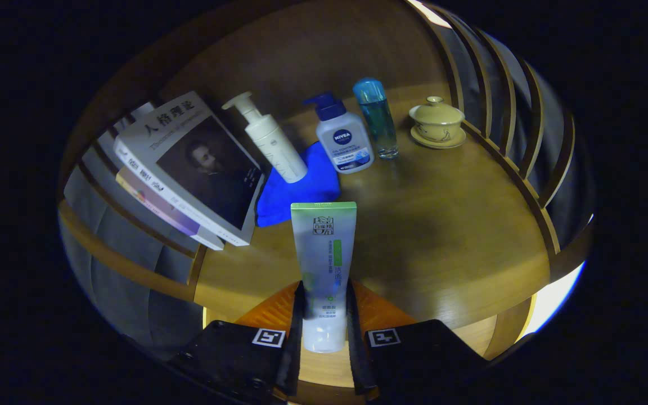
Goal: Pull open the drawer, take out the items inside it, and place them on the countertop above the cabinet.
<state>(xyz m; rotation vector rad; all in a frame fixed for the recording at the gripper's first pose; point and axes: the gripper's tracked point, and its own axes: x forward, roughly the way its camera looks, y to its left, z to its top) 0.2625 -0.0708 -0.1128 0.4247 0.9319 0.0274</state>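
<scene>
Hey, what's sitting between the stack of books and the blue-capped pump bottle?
In the gripper view, a white pump bottle on a blue cloth lies between the books and the blue-capped pump bottle.

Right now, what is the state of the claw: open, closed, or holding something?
Claw: closed on the tube, one finger pressing each side, above the countertop.

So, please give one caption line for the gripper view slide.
Gripper shut on white-and-green plastic tube above wooden countertop, ahead of a blue cloth.
</scene>
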